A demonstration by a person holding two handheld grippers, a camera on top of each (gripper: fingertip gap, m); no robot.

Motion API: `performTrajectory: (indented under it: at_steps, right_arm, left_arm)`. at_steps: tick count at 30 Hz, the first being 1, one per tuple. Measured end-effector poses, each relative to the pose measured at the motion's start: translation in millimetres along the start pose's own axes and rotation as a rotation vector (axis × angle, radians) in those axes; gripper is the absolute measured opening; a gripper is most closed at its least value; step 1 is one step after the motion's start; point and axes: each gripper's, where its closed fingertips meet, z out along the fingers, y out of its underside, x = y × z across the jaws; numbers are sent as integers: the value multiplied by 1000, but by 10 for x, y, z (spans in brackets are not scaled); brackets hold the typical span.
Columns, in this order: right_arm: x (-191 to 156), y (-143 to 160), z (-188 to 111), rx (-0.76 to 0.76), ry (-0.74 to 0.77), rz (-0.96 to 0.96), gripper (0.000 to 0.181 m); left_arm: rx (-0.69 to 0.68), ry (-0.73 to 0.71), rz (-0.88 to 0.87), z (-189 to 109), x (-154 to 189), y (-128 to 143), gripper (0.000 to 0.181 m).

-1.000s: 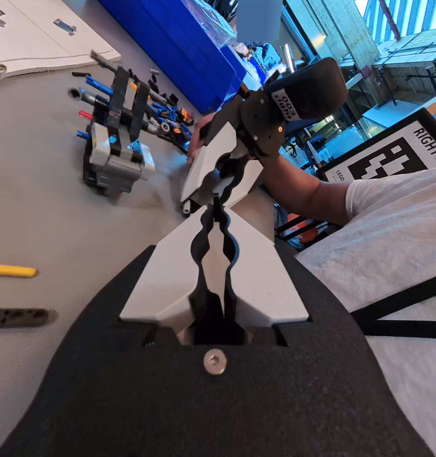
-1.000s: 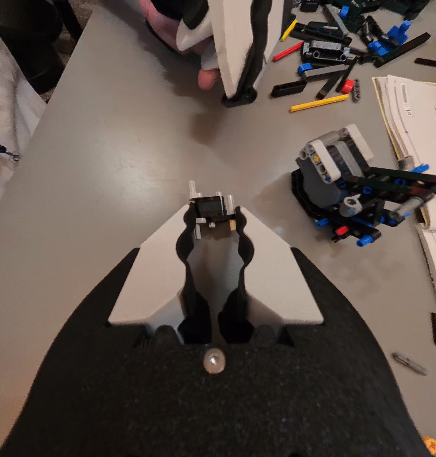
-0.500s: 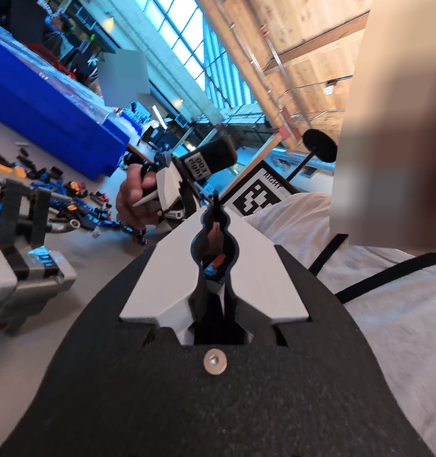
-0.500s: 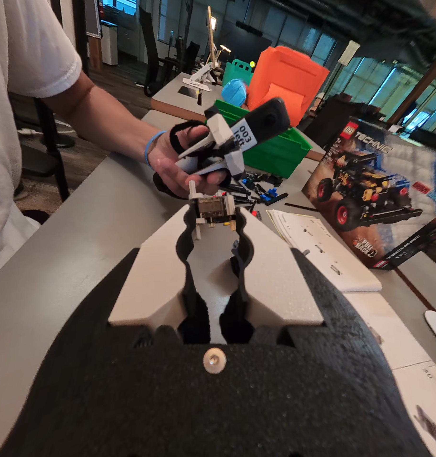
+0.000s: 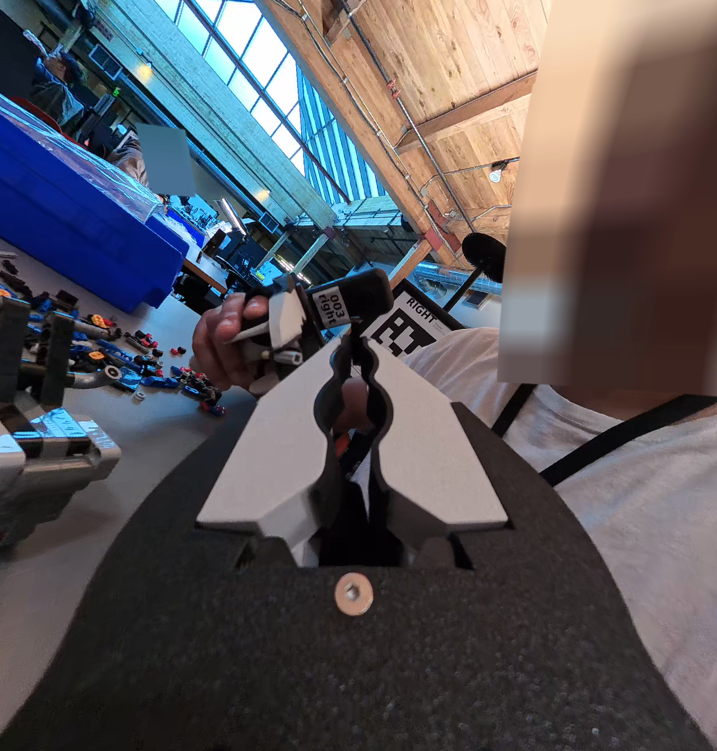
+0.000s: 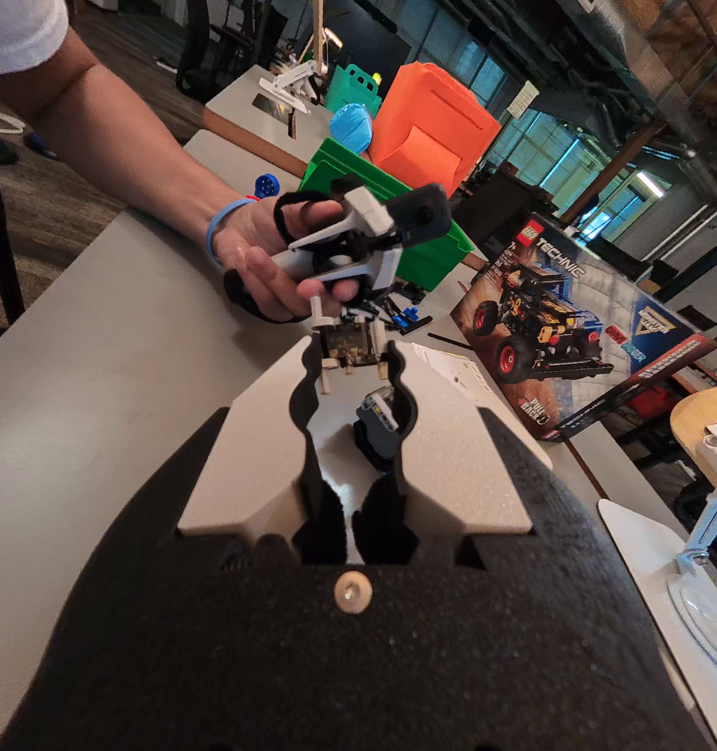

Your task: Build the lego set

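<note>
My right gripper [image 6: 350, 345] is shut on a small black lego sub-assembly [image 6: 348, 343] with pale pins sticking out, and holds it in the air above the grey table [image 6: 104, 365]. My left gripper [image 5: 353, 345] is shut, with only a thin dark sliver at its tips. It is raised and faces the right gripper [image 5: 273, 351] at close range. From the right wrist view, the left gripper [image 6: 359, 300] hangs just behind the sub-assembly. The partly built grey, black and blue chassis [image 5: 43, 439] stands on the table; it also shows between the right fingers [image 6: 379, 422].
Loose lego pieces [image 5: 145, 357] lie scattered past the chassis, before a blue bin [image 5: 64, 211]. The set box [image 6: 572, 337] and instruction booklet [image 6: 450, 370] are at the right. A green bin [image 6: 389, 203] and an orange container [image 6: 430, 130] stand behind. A person's torso is close at the right. About 5 centimetres separates my left fingertips from my right.
Both grippers have risen from the table and tilted up to face each other. The right one has lifted the black sub-assembly off the table. The left jaw has stayed shut.
</note>
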Motion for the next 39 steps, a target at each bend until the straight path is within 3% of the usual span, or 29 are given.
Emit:
performTrajectory:
  at_steps: [13,39]
  right_arm:
    - [34,-3,-14,5,41,-27,32]
    - [53,-104,7,29,73,-39,32]
  left_arm:
    - [-52,-18,30,49,7,137,1]
    - [-23,-6,-43,96,-116,121,2]
